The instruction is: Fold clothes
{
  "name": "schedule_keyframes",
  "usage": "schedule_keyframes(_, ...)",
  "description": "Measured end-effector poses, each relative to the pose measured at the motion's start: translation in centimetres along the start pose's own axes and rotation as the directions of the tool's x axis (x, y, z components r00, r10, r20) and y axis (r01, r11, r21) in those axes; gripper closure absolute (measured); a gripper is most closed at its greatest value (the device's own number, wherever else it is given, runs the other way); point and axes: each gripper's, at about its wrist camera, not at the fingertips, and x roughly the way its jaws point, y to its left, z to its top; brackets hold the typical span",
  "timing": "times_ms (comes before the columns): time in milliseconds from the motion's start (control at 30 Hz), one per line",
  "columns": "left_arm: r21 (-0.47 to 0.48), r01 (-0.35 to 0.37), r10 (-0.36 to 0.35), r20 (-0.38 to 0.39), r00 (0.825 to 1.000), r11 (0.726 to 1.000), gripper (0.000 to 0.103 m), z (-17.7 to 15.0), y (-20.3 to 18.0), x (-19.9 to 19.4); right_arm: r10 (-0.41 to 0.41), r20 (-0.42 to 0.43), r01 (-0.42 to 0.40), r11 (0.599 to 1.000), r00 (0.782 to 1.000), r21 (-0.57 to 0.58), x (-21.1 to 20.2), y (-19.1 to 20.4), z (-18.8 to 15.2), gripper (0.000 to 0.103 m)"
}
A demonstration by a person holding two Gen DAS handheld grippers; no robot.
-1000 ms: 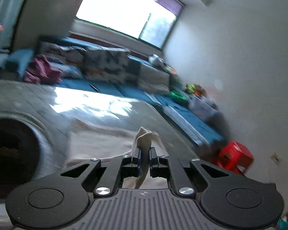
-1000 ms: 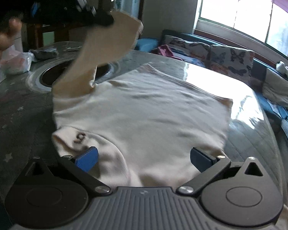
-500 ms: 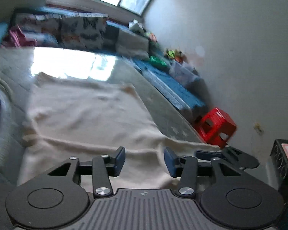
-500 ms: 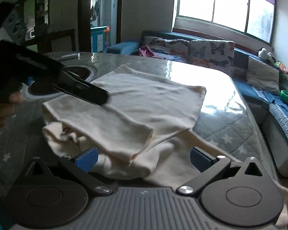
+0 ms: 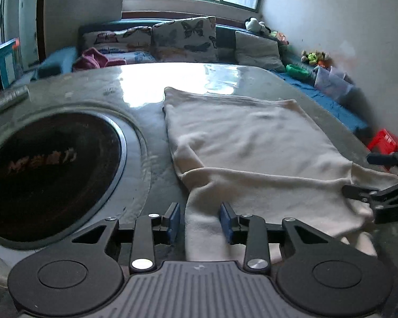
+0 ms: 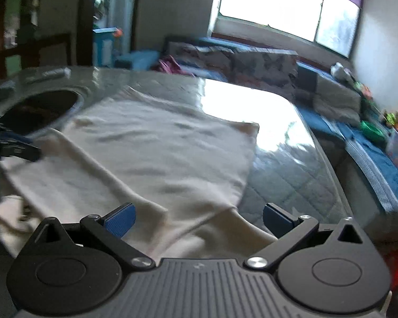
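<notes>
Left wrist view: the cream shirt (image 5: 252, 153) lies flat on the grey table (image 5: 151, 137), from 12 to 3 o'clock. Its near end hides under the left gripper (image 5: 199, 222), which is partly open and holds nothing. The right gripper (image 5: 384, 185) is cut off at 3 o'clock.

Right wrist view: blurry. The right gripper (image 6: 197, 221) is wide open over the shirt (image 6: 159, 153). A window (image 6: 278, 10) glows at 12 o'clock.

One cream garment (image 5: 252, 153) lies on one surface (image 5: 151, 84), with two grippers, left (image 5: 200, 222) and right (image 6: 197, 218).
</notes>
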Motion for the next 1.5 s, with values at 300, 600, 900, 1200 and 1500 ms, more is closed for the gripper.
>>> schedule_keyframes(300,0.000,0.042,-0.042,0.097,0.994,0.999,0.076,1.7,-1.6,-2.1,0.006,0.011,-0.006,0.999,1.000,0.039,0.1,-0.8,0.2,0.000)
schedule_keyframes(600,-0.070,0.024,-0.021,0.053,0.998,0.997,0.091,2.0,0.0,1.7,-0.002,-0.001,0.002,1.000,1.000,0.022,0.6,-0.5,-0.2,0.000)
schedule_keyframes(900,-0.079,-0.013,0.017,0.046,0.999,0.997,0.083,1.7,0.7,1.5,0.022,0.019,-0.022,1.000,1.000,0.013,0.0,0.1,-0.8,0.000)
schedule_keyframes(1200,-0.031,-0.009,0.011,0.065,0.998,0.999,0.056,2.0,-1.4,-0.6,-0.029,0.034,0.025,0.991,0.999,0.132,-5.2,-3.4,-3.4,0.003)
schedule_keyframes(1500,0.025,0.053,-0.054,0.048,0.997,0.998,0.045,1.6,-4.7,-0.5,-0.148,-0.042,0.152,0.904,0.988,0.400,-8.5,-9.8,-8.7,0.020)
